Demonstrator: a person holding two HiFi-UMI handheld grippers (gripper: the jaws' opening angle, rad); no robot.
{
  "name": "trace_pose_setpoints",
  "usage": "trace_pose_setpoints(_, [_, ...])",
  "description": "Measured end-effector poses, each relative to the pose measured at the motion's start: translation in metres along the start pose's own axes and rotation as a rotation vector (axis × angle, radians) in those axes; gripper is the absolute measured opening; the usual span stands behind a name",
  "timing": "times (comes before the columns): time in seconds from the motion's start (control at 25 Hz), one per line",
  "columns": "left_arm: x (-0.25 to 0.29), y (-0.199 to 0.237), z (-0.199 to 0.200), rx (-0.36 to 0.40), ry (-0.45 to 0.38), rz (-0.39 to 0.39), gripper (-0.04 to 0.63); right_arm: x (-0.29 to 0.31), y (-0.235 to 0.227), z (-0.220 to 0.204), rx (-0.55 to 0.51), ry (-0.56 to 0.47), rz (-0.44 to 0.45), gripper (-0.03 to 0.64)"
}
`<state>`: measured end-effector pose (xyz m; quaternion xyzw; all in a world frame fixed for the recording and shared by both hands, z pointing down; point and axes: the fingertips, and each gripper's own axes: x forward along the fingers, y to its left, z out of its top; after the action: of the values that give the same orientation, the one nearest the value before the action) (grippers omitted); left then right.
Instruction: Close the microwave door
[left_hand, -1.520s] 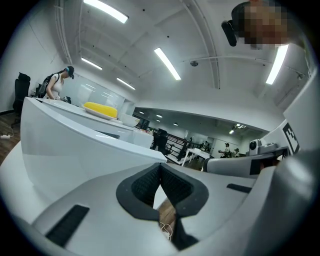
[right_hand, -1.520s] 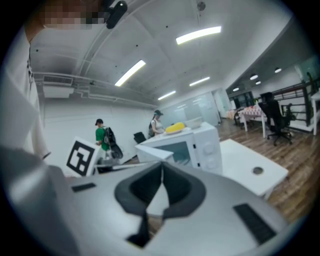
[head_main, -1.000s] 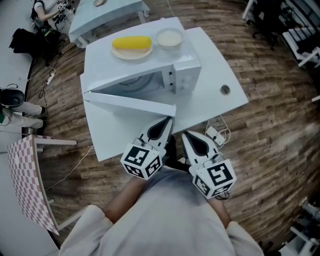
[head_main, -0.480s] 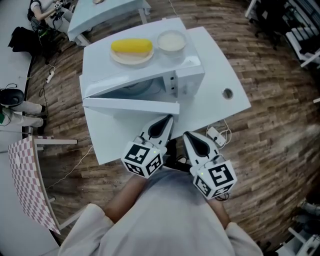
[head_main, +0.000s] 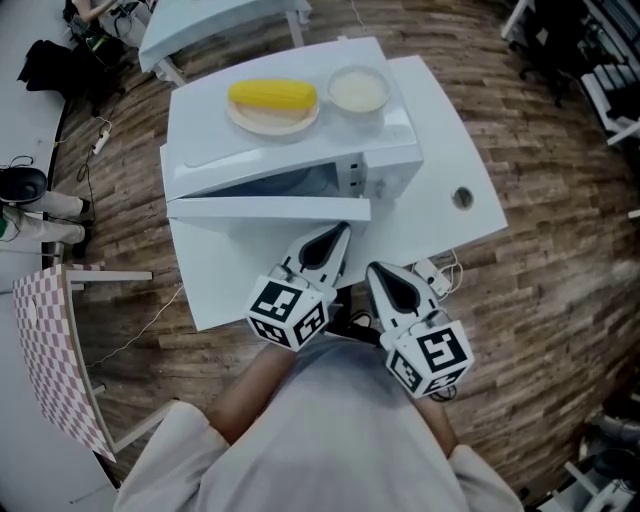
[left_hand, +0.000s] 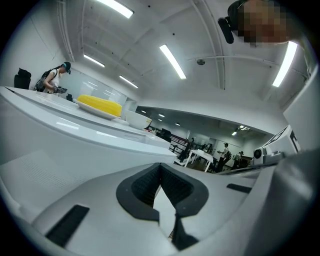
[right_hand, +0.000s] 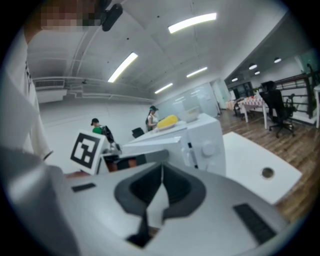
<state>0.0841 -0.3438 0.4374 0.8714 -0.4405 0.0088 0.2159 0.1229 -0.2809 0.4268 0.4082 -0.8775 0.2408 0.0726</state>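
Head view: microwave (head_main: 380, 150) on white table (head_main: 440, 210), its door (head_main: 270, 208) slightly ajar; left gripper (head_main: 335, 236) tip at the door's outer face; right gripper (head_main: 378, 272) just beside, off the door. Left gripper view: jaws closed together, empty, door (left_hand: 75, 150) close ahead. Right gripper view: jaws closed together, empty; microwave (right_hand: 205, 142) beyond.

- A white table (head_main: 445, 150) stood at frame centre on the wooden floor (head_main: 560, 300).
- The microwave (head_main: 300, 150) sat directly on it, left of a round cable hole (head_main: 461, 197).
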Motion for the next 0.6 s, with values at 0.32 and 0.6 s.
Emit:
trace_pose_setpoints(0.32, [0.010,0.016,0.006,-0.024,-0.001,0.011,0.020,0.015,-0.005,0.003,0.009,0.018,0.006,0.023])
trace_pose_setpoints(0.6, [0.021,0.028,0.012,-0.041,-0.001,0.024,0.020,0.028,-0.014,0.005,0.019,0.033,0.009,0.023])
